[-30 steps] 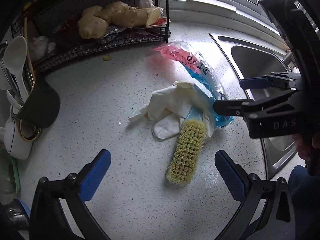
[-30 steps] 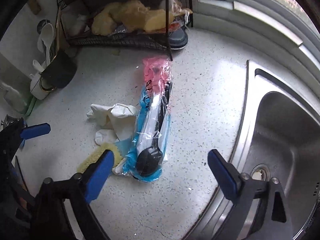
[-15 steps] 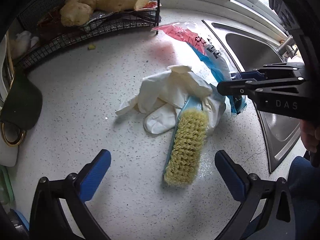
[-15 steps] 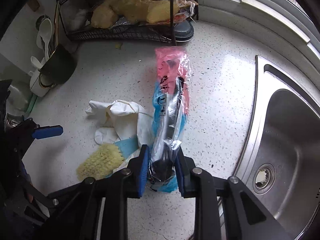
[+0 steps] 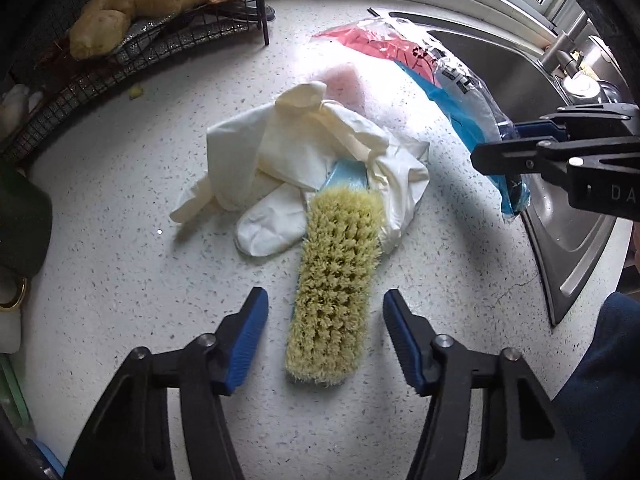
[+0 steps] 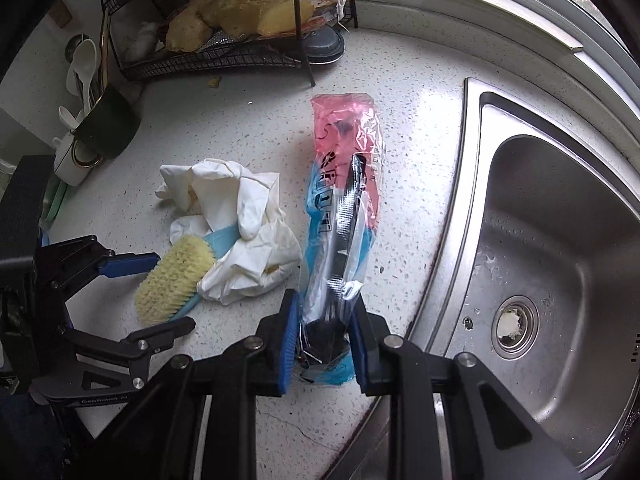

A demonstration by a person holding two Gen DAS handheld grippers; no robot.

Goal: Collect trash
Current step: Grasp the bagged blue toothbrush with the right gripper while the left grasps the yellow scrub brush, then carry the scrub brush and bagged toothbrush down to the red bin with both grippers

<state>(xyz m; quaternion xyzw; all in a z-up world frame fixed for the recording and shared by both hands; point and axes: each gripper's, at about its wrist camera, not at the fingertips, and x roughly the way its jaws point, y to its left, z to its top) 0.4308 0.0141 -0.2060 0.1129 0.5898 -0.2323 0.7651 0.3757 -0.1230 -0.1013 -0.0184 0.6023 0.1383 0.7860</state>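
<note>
Pointing steeply down, right gripper [image 6: 323, 338] clamps plastic packet [image 6: 344, 216].

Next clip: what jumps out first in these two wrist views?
The right gripper is shut on the near end of a pink-and-blue plastic packet lying beside the sink. The left gripper, just closing, straddles a yellow scrub brush half under crumpled white gloves.

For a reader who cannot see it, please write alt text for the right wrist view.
The right gripper is shut on the near end of a pink and blue plastic package lying on a speckled countertop. To its left, crumpled white gloves partly cover a yellow-bristled brush, with the left gripper around it. A steel sink lies to the right.
</note>
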